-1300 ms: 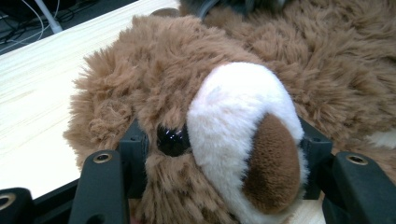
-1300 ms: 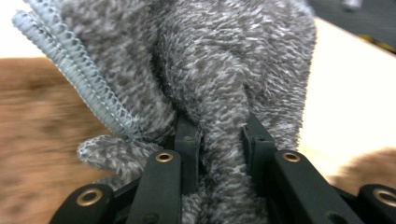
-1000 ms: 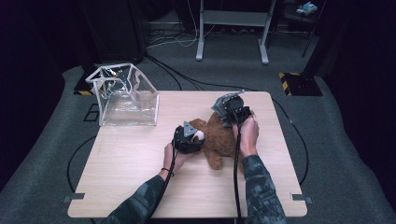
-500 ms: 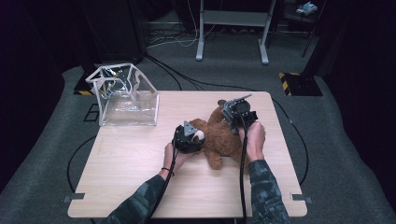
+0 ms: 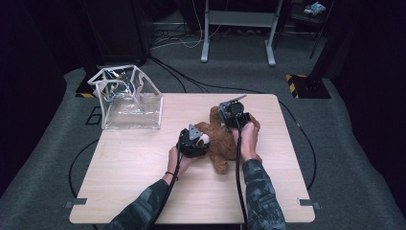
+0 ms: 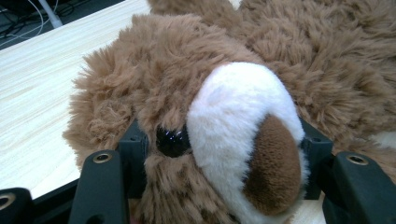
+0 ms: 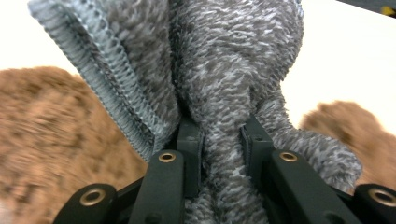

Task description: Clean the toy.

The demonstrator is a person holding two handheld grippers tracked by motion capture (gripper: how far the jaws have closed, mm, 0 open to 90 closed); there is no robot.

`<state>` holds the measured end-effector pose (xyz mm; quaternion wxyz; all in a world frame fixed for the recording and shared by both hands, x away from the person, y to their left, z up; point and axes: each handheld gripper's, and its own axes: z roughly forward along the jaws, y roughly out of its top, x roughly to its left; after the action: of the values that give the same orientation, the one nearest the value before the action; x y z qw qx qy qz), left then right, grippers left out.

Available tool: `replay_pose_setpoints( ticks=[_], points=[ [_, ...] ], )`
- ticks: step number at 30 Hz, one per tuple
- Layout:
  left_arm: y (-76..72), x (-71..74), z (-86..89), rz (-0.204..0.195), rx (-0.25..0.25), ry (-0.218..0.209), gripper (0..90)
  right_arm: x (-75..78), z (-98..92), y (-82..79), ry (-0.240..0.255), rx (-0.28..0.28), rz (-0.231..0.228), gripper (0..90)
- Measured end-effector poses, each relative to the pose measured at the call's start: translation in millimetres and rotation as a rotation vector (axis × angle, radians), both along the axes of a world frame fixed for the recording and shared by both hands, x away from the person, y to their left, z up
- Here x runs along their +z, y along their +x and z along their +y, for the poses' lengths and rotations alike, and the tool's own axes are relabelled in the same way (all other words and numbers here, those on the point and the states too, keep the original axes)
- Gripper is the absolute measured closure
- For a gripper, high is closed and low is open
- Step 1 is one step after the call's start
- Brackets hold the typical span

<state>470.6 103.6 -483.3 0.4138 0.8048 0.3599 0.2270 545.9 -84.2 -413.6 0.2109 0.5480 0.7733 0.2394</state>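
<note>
A brown teddy bear [image 5: 225,148] lies on the wooden table [image 5: 143,191]. My left gripper [image 5: 197,142] is shut on the bear's head: in the left gripper view the jaws [image 6: 224,144] press both sides of the white muzzle [image 6: 238,107]. My right gripper [image 5: 234,114] hovers over the bear's upper body, shut on a bunched grey knitted cloth [image 7: 224,70] with a ribbed edge. In the right gripper view the pads [image 7: 222,135] pinch a fold of it, and brown fur [image 7: 51,135] shows beneath.
A clear plastic bag with white trim [image 5: 127,98] stands open at the table's far left corner. Cables cross the grey floor [image 5: 335,158] around the table. A metal stand [image 5: 237,33] is behind it.
My right gripper has come down a little with the grey cloth, closer onto the bear. The left gripper and the bear's head have stayed put.
</note>
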Motion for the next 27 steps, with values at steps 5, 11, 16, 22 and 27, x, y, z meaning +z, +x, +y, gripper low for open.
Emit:
replay_pose_setpoints(
  ticks=[5, 11, 16, 22, 27],
  points=[
    [-0.7, -0.3, -1.1, 0.002, 0.002, -0.005, 38.8, -5.5, 17.9, 3.4, 0.034, 0.062, 0.017, 75.0],
    [-0.3, 0.0, 0.4, 0.002, 0.004, -0.003, 38.8, -2.0, 38.4, -0.8, 0.138, 0.177, 0.044, 75.3],
    [-0.1, 0.1, 0.5, 0.0, 0.003, -0.007, 38.7, 10.6, 29.2, -8.3, 0.173, 0.214, 0.027, 74.8],
    [-0.1, -0.1, 0.2, 0.001, 0.004, -0.015, 38.6, 32.7, 0.9, -26.7, 0.047, 0.1, -0.072, 74.4],
    [0.1, 0.1, 0.2, 0.001, 0.005, -0.011, 38.5, 25.3, -16.3, -25.2, -0.06, 0.003, -0.049, 74.4]
  ],
)
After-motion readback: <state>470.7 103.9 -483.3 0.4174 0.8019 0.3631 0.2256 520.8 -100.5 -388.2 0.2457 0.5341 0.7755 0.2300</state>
